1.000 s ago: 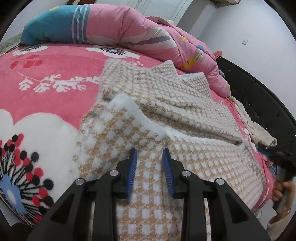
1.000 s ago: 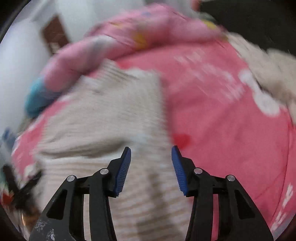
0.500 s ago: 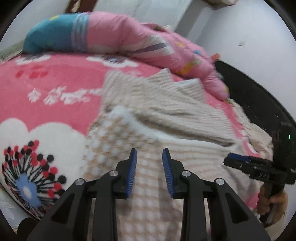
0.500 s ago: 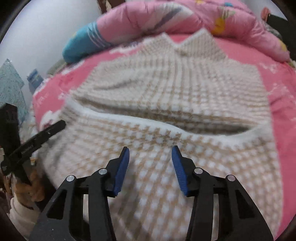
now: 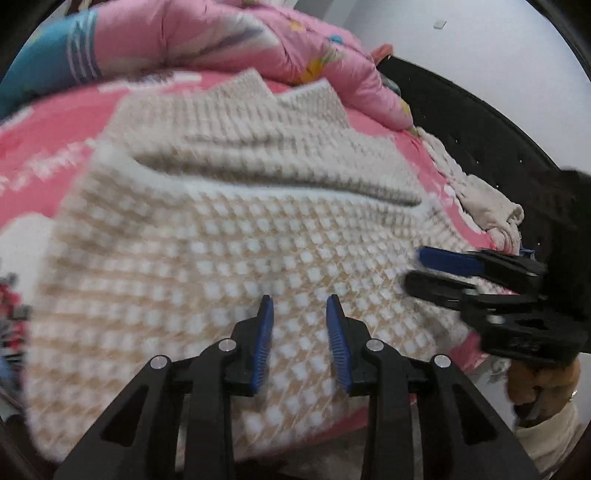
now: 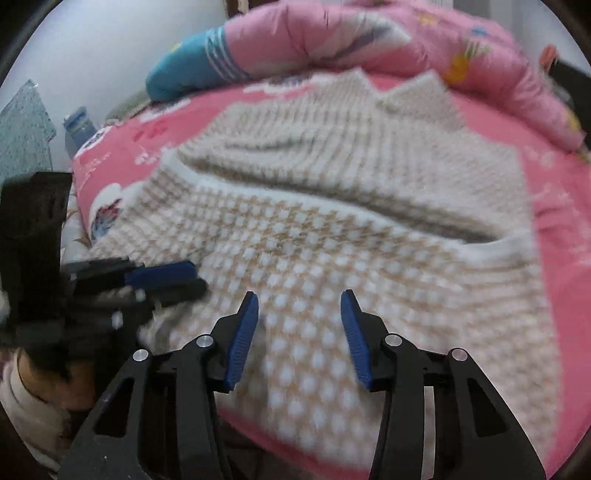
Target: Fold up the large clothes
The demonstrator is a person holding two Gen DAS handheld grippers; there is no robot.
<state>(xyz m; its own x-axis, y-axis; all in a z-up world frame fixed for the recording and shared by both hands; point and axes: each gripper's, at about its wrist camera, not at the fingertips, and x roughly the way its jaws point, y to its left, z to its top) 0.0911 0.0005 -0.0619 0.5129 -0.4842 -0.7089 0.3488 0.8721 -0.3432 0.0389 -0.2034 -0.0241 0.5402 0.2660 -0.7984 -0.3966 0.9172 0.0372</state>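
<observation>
Sweater (image 5: 236, 258): centre frame, spread on bed (image 5: 44, 122), half-folded. Left gripper (image 5: 299, 332): jaws narrowly parted, opening, empty. Right gripper (image 6: 299, 332): jaws part open, empty; both poised above hem, likely for next fold.

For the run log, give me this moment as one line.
phase: folding | left gripper: open, above sweater | right gripper: open, above sweater | sweater: partly folded on bed

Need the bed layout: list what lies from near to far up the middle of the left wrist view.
left gripper → checked beige sweater → pink bedspread → pink quilt
</observation>
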